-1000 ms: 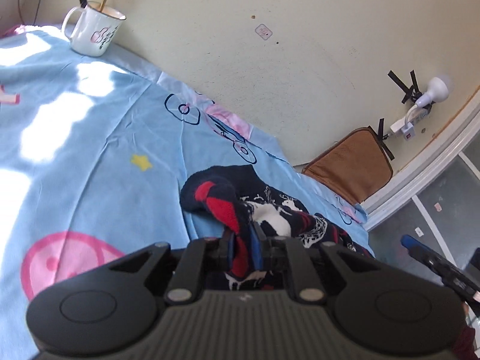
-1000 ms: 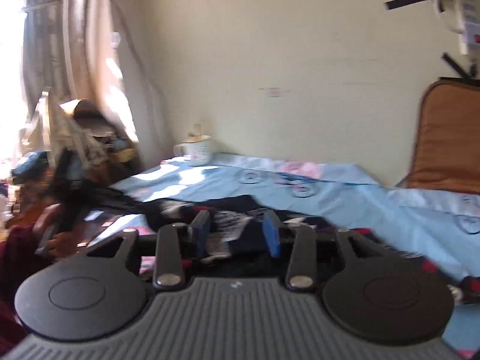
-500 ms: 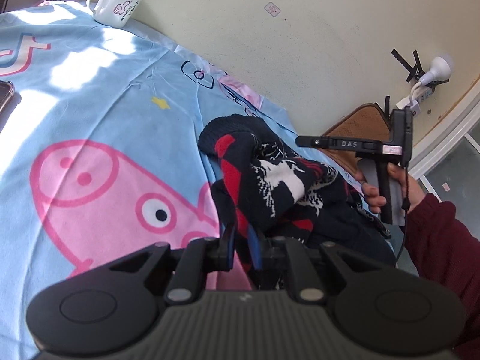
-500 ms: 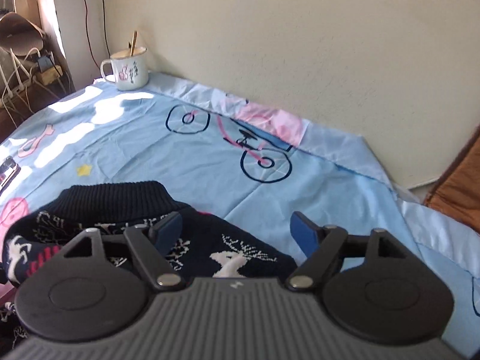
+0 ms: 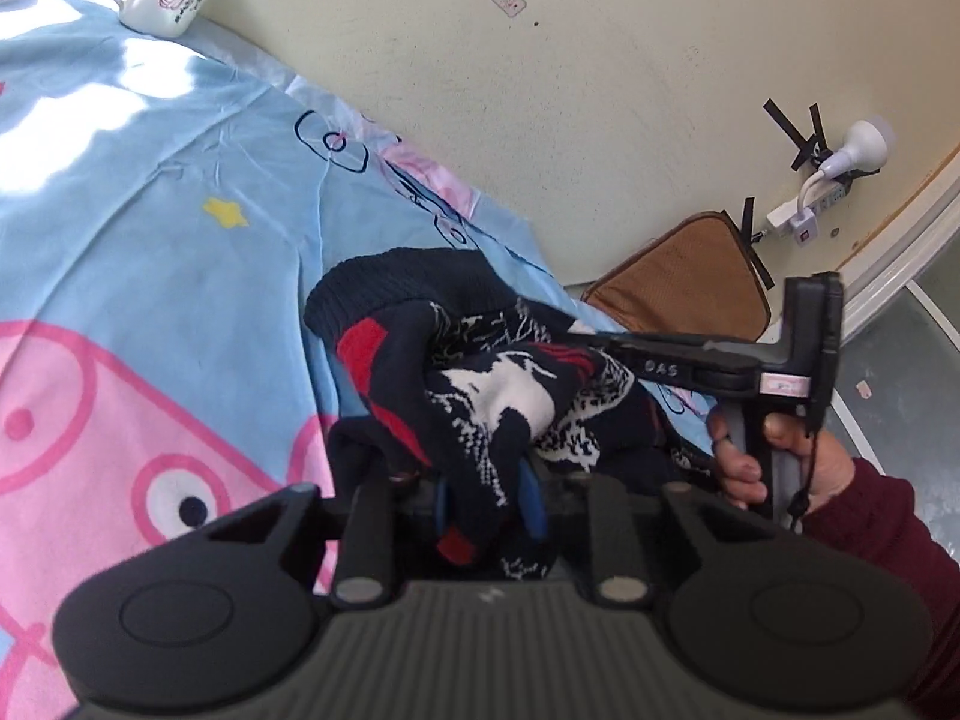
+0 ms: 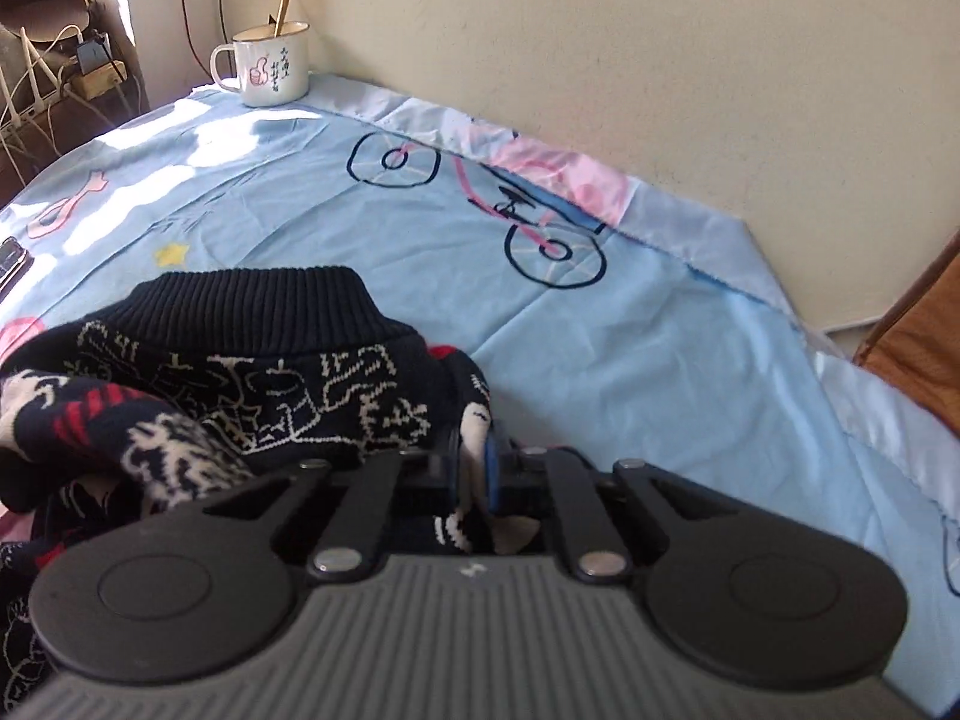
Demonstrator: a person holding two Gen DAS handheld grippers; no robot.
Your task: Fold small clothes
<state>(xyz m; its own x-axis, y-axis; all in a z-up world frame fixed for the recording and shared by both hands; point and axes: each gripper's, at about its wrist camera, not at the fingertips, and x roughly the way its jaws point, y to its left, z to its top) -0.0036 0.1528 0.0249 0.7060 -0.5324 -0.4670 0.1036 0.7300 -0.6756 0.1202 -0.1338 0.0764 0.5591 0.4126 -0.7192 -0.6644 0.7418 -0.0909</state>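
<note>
A small navy knit sweater (image 5: 480,372) with white and red patterns lies bunched on a light blue cartoon bedsheet (image 5: 150,192). My left gripper (image 5: 489,498) is shut on a fold of the sweater near its edge. In the right wrist view the sweater (image 6: 252,372) shows its ribbed hem toward the wall, and my right gripper (image 6: 474,468) is shut on its right edge. The right gripper also shows in the left wrist view (image 5: 600,339), held by a hand and reaching into the sweater from the right.
A white enamel mug (image 6: 270,69) with a spoon stands at the far corner of the bed by the wall (image 6: 600,30). A brown cushion (image 5: 684,288) leans at the right. Cables and a power strip (image 6: 78,78) sit at the far left. A phone edge (image 6: 12,264) lies on the sheet.
My right gripper has closed from wide open onto the sweater's right edge. My left gripper keeps its hold on the sweater and has shifted slightly.
</note>
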